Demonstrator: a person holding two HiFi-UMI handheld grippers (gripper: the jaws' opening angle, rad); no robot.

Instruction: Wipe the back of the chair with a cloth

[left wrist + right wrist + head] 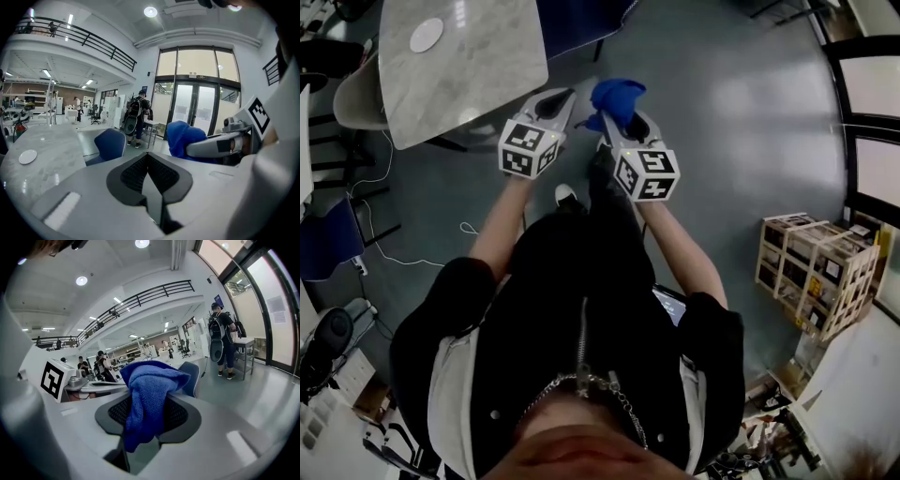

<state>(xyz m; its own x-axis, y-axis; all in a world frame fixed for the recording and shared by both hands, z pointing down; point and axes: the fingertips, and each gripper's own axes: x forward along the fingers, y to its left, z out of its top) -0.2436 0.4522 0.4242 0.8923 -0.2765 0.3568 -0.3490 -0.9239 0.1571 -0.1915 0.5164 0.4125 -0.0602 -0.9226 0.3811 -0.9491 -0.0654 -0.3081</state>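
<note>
- Hanging from the right gripper (623, 131), the blue cloth (617, 98) is pinched between closed jaws. Most of it is bunched above the jaws and a tail droops below.
- The left gripper (555, 105) is held alongside with its jaws pressed together and nothing between them.
- The blue chair (110, 143) is seen on the floor ahead, past the right edge of the marble worktop (459, 66). It is well apart from both grippers, so no wiping contact has been made yet.
- Risk: only a narrow fold appears to be clamped. The cloth could be dragged out of the jaws once it is rubbed against the chair back, especially if it is pulled sideways across the pinch.
- Risk: the bunched wad sits ahead of the jaws, so contact may be judged poorly. The hard gripper tips could be pressed into the backrest instead of the fabric.
- Risk: the chair is not being steadied. It could be pushed away or turned under wiping pressure unless it is braced by the left gripper, which would first have to be opened.
- Risk: the wrong face could be wiped, because the seat side may be reached first on this approach. Which side is turned toward the grippers cannot be told.
- Risk: the worktop's near right corner lies close to the path and could be clipped by the left gripper.
- Risk: a cable (394, 253) trails on the floor to the left and could be caught underfoot if that side is stepped toward.
</note>
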